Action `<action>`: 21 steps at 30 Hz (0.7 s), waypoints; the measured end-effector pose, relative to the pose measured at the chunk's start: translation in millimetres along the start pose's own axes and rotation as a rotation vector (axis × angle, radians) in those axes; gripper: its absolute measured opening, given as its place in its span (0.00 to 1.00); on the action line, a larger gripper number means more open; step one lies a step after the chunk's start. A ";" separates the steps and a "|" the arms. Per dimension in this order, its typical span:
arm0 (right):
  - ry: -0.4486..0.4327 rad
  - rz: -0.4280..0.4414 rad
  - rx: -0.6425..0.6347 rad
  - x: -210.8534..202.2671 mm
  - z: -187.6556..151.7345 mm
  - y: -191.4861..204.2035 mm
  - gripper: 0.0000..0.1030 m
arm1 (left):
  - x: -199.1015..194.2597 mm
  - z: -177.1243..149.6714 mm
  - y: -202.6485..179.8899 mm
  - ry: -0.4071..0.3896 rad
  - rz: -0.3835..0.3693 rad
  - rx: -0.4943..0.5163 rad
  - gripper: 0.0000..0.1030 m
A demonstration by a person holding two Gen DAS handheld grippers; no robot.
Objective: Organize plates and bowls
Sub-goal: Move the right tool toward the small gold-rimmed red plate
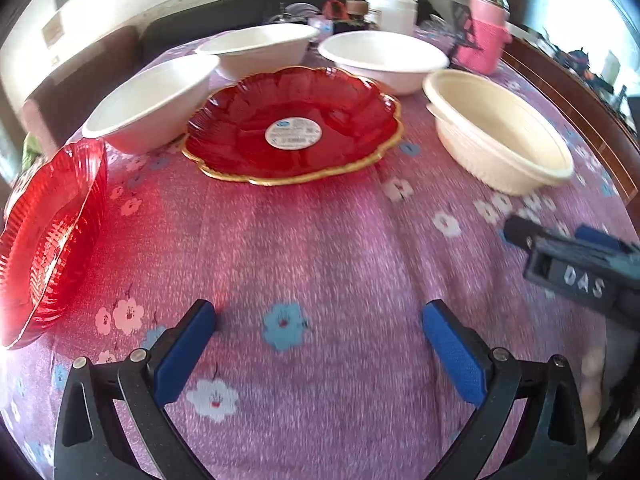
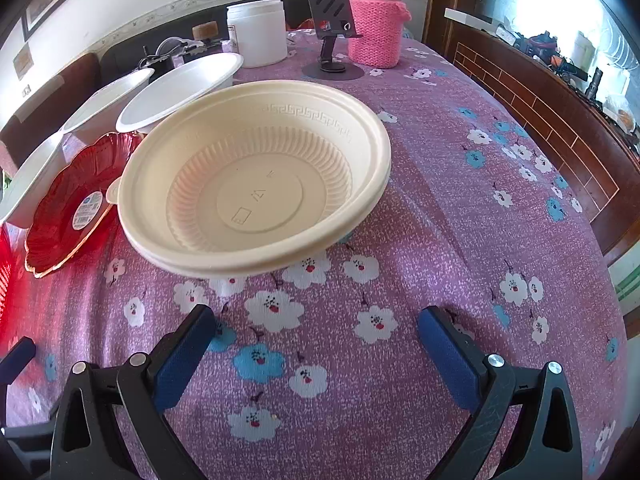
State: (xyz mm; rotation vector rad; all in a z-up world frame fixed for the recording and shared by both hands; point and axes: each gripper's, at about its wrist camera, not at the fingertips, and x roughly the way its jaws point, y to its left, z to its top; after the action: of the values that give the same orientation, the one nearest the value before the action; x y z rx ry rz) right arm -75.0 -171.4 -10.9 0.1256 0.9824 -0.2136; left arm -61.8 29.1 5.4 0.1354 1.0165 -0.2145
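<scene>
Purple floral cloth (image 1: 320,240) w/ bowls, plates; both tongs (image 1: 319,316) (image 2: 316,318) wide open, empty.

Plate (image 1: 294,124) between bowls (image 1: 154,100); jar (image 1: 396,10) behind.

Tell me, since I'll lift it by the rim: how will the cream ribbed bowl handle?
The cream ribbed bowl looks like thin moulded plastic, so probably light and slightly flexible. A second rim shows beneath it, so two nested bowls may lift together or separate.
</scene>
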 end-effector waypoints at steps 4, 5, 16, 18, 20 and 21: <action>0.006 0.011 -0.005 -4.5 -4.4 -1.1 0.99 | -10.3 -8.8 10.7 0.041 -0.026 -0.006 1.00; 0.007 0.016 -0.006 -7.7 -7.5 -2.0 0.99 | -17.3 -11.8 17.8 0.019 -0.041 -0.029 1.00; -0.328 0.335 -0.044 -121.1 -19.0 -5.6 0.98 | -193.5 -13.5 115.6 -0.585 0.008 -0.182 1.00; -0.273 0.476 -0.044 -121.3 -6.3 6.9 0.99 | -190.8 -1.0 126.5 -0.528 0.004 -0.211 1.00; -0.163 0.612 -0.035 -103.4 5.9 25.1 0.98 | -184.1 0.7 137.0 -0.486 0.005 -0.248 1.00; -0.123 0.648 -0.021 -94.7 8.3 32.5 0.95 | -183.8 -5.4 138.7 -0.491 -0.004 -0.257 1.00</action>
State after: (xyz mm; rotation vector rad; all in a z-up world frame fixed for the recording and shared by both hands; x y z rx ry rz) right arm -111.5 -130.0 73.0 0.3975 0.7775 0.3797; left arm -126.3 185.9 161.2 -0.1490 0.5473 -0.1104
